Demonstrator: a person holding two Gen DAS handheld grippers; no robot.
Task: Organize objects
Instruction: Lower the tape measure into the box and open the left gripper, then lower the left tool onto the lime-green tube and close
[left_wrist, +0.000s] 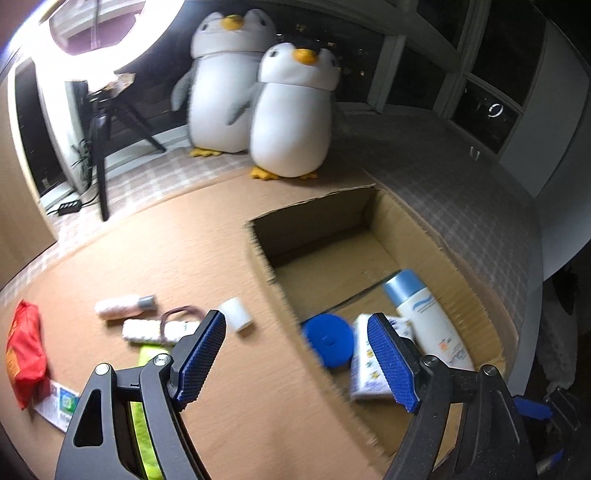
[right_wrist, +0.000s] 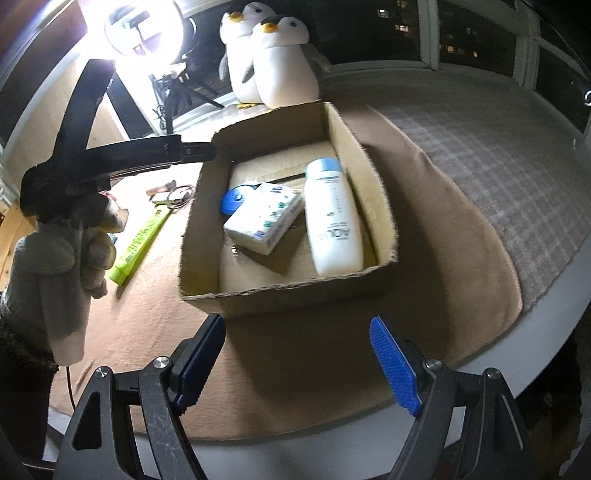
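An open cardboard box (left_wrist: 369, 206) (right_wrist: 380, 206) stands on the brown mat. Inside it lie a white bottle with a blue cap (left_wrist: 428, 321) (right_wrist: 332, 218), a white tissue pack (left_wrist: 364, 369) (right_wrist: 264, 221) and a blue round lid (left_wrist: 327, 343) (right_wrist: 231, 199). My left gripper (left_wrist: 295, 319) hovers open over the box's left wall, with nothing between its pads. My right gripper (right_wrist: 295, 323) stands open in front of the box's near wall, holding nothing. Left of the box lie a small white cylinder (left_wrist: 236, 314), a pink bottle (left_wrist: 122, 306), a patterned tube (left_wrist: 155, 330), a red packet (left_wrist: 24, 350) and a green strip (left_wrist: 147, 435) (right_wrist: 140, 243).
Two plush penguins (left_wrist: 288, 118) (right_wrist: 280, 62) sit behind the box. A ring light on a tripod (left_wrist: 99, 155) stands at the back left. A gloved hand (right_wrist: 66, 236) holds the left tool. A checked cloth (right_wrist: 498, 155) covers the right side. The mat's near edge (right_wrist: 406, 398) runs under my right gripper.
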